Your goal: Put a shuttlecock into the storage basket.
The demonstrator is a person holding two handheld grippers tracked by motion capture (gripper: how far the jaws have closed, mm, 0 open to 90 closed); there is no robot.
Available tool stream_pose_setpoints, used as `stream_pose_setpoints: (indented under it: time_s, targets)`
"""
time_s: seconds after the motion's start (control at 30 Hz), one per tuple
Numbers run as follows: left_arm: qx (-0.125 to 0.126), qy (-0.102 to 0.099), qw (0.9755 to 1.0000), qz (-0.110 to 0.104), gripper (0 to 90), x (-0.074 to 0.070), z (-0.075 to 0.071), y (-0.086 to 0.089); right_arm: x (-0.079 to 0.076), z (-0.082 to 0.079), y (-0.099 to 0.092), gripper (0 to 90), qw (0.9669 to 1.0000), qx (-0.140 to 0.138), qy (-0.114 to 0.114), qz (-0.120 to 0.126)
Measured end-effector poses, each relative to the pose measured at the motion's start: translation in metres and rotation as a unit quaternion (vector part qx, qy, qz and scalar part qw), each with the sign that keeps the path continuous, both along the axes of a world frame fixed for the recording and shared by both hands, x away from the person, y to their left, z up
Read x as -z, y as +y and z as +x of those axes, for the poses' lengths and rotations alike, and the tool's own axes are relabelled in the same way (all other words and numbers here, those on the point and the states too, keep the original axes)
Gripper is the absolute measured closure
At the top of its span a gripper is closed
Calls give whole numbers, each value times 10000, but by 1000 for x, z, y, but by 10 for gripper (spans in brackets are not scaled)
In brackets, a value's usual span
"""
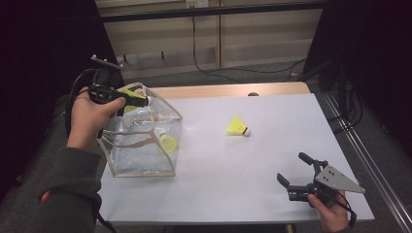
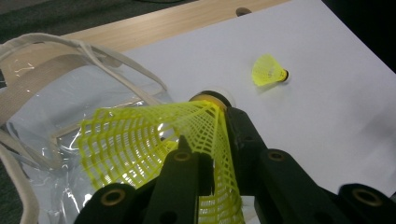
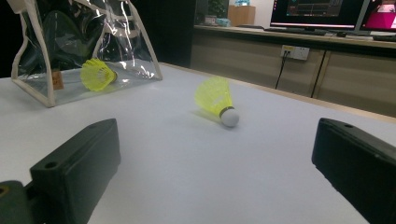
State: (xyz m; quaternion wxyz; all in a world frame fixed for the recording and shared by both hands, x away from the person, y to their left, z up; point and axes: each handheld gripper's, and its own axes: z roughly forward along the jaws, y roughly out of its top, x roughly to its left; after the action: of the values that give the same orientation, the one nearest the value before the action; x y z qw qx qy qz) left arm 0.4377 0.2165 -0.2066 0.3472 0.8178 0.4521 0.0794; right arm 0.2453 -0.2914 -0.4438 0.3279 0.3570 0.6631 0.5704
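From my seat I look down on a white table top (image 1: 252, 145) with a strip of pale wood (image 1: 233, 90) along its far edge, at centre frame. Beyond it, across the upper middle, I see grey carpet (image 1: 233, 75) and beige cabinet fronts (image 1: 262, 29) with black cables (image 1: 204, 63) trailing down onto the floor. Dark curtains (image 1: 374, 43) close off the upper left and upper right. In the right gripper view, lit monitors (image 3: 327, 11) stand on a counter (image 3: 289, 35) at the upper right, with a wall socket (image 3: 294, 51) below. The lighting is dim.
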Motion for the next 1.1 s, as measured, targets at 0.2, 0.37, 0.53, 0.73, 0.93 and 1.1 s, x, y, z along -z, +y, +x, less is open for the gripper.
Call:
stream_pose_setpoints:
  time_s: [0.2,0.37,0.53,0.73,0.93,1.1]
  targets:
    - [-127,-15,9999,-7,825,2,2,4,0,0,0,11,10000,1,0,11]
    - [-245,-30,9997,-42,825,4,4,8,0,0,0,10,10000,2,2,8]
    - [-336,-29,9994,-70,824,7,6,9,0,0,0,10,10000,2,-4,10]
    - [-467,-79,9989,-51,824,9,9,9,0,0,-1,10,10000,3,1,5]
    - [-563,-97,9984,-48,825,12,11,10,0,-1,-1,10,10000,1,8,9]
    - [-694,-100,9975,-63,824,13,14,13,0,-1,-1,10,10000,8,6,16]
